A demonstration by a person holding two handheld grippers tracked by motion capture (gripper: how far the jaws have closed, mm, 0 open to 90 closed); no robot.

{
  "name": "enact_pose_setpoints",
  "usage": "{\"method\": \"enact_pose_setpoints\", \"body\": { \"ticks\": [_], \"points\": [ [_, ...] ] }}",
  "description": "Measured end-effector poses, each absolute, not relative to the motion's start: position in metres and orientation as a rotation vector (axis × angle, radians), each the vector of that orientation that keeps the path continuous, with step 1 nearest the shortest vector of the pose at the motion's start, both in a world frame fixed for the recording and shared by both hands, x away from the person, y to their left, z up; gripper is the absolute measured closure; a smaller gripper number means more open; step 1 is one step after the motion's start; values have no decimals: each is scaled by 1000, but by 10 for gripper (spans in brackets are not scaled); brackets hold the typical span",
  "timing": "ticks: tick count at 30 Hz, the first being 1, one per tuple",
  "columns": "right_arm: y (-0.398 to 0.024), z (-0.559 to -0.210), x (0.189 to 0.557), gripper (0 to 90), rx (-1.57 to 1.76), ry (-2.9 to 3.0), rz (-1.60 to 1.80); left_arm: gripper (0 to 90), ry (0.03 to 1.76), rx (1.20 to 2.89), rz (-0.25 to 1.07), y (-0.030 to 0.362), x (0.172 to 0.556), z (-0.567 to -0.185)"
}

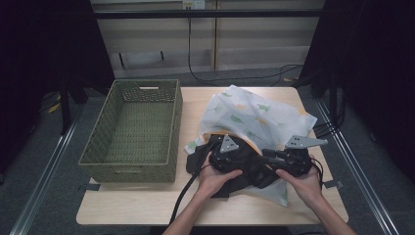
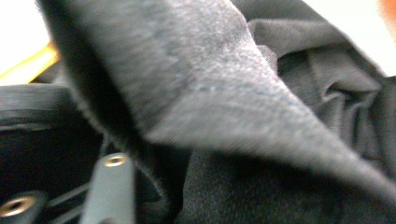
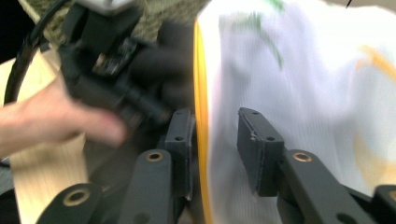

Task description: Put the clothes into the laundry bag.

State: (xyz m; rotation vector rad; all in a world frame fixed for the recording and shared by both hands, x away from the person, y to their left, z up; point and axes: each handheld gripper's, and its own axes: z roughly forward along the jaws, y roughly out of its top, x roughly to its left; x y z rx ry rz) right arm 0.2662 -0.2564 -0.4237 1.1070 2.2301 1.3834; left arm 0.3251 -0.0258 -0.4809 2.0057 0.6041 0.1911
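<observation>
On the desk (image 1: 147, 205), both tools worked at putting the dark cloth (image 2: 261, 116) into the white bag (image 3: 299, 70); the right tool (image 3: 215, 149) stood apart around the bag's yellow edge (image 3: 201, 93), I could not tell about the left tool (image 1: 226, 155), and next the cloth probably needed pushing deeper inside.

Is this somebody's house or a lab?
Probably a lab or recording room, not a house. The wooden table stands between metal rails, cables trail over the floor, and dark curtains hang at both sides.
</observation>
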Motion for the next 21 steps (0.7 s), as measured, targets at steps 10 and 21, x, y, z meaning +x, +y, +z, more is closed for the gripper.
{"method": "enact_pose_setpoints", "body": {
  "ticks": [10, 21],
  "points": [
    [-237, -407, 286, 886, 1037, 2218, 1367, 199, 475, 1965, 179, 0, 299, -457],
    [-239, -414, 288, 889, 1063, 2218, 1412, 48, 485, 2051, 87, 38, 304, -471]
  ]
}}
